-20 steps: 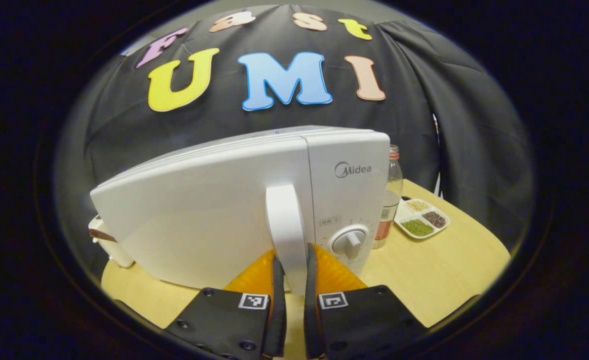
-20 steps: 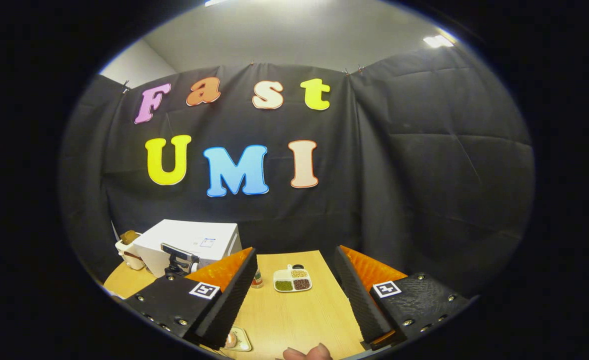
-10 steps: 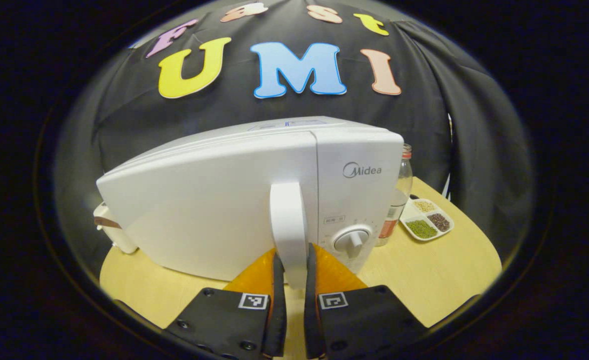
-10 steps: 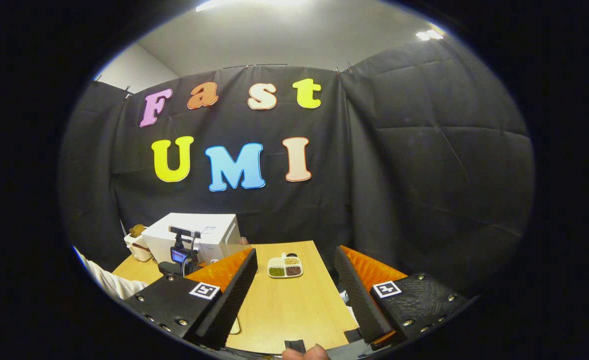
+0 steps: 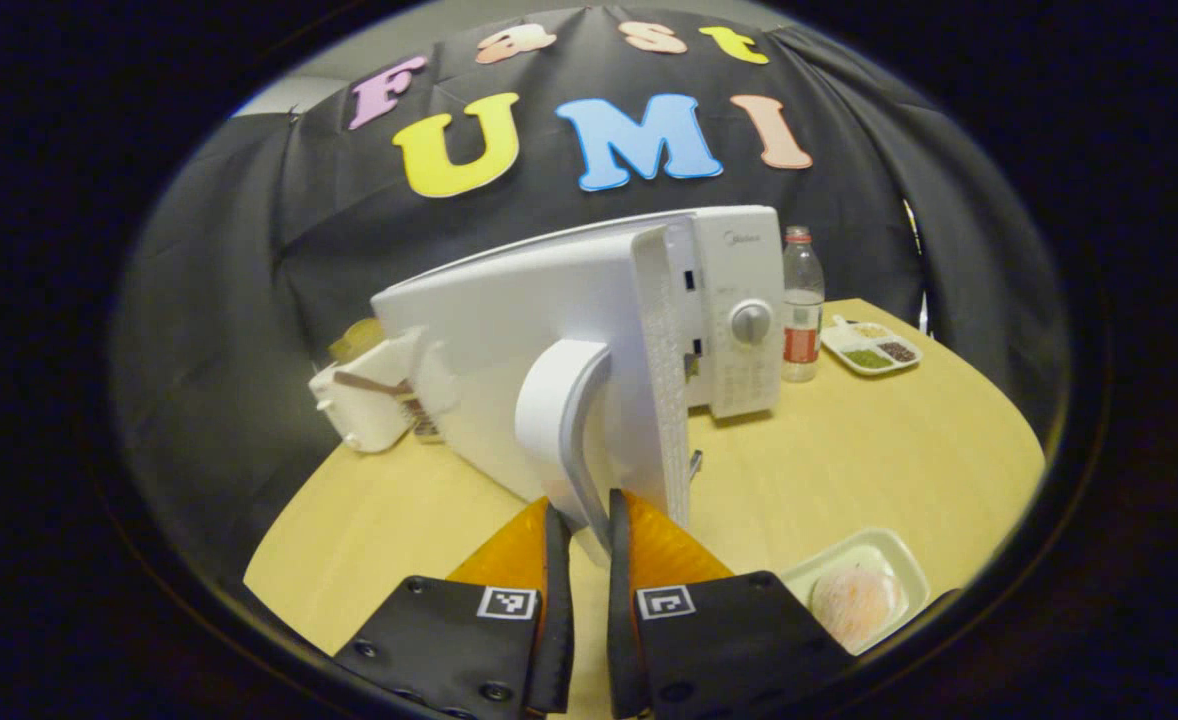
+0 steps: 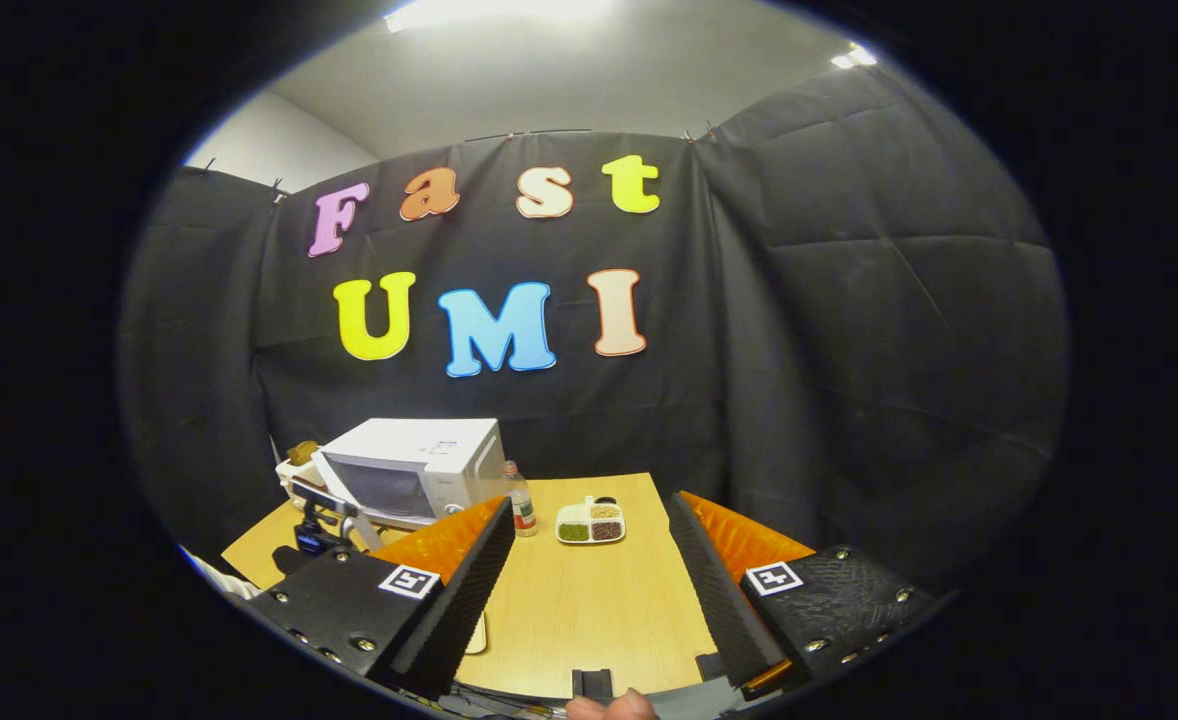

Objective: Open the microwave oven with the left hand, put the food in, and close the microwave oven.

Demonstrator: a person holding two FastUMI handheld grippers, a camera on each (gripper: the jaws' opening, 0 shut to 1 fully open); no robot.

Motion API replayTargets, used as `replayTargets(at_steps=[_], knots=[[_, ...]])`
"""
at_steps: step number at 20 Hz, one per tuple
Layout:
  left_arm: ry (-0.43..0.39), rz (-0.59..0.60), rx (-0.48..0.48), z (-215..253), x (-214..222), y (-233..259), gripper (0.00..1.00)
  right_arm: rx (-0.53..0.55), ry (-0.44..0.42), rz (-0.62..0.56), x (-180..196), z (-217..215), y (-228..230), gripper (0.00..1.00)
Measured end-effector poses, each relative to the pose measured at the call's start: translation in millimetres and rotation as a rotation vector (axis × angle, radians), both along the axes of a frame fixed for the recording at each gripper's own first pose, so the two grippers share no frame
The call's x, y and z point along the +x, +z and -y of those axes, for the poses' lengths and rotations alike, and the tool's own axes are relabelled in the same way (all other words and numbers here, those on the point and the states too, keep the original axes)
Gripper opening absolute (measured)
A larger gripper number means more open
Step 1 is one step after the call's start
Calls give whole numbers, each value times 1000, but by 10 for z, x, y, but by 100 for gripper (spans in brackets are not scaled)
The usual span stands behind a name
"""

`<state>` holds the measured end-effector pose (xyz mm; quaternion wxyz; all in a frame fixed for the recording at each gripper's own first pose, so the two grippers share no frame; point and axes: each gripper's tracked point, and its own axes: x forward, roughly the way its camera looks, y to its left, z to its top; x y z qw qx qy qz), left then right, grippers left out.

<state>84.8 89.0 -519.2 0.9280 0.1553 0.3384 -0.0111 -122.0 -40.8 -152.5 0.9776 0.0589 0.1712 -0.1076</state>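
The left gripper view sits close behind the microwave door handle (image 5: 559, 420), facing the booth's far wall. The right gripper view looks from high and far back over the wooden table (image 6: 589, 610). Both share the microwave (image 6: 419, 465) and sectioned dish (image 6: 589, 522).

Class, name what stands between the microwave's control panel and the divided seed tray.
A clear bottle stands between the microwave and the seed tray, in the left gripper view.

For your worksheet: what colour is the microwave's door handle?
White; the handle shows best in the left gripper view.
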Motion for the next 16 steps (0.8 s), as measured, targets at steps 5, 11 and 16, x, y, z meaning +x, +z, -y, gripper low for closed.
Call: replayTargets(at_steps=[5, 11, 16], knots=[[134, -62, -75, -1142, -491, -8, 17, 106, 68, 8, 181, -424, -156, 96], [31, -82, -118, -1460, -516, 46, 17, 27, 139, -42, 569, -1061, -356, 96], [4, -73, -215, -1866, -519, 87, 17, 47, 98, -125, 768, -1597, -699, 96]])
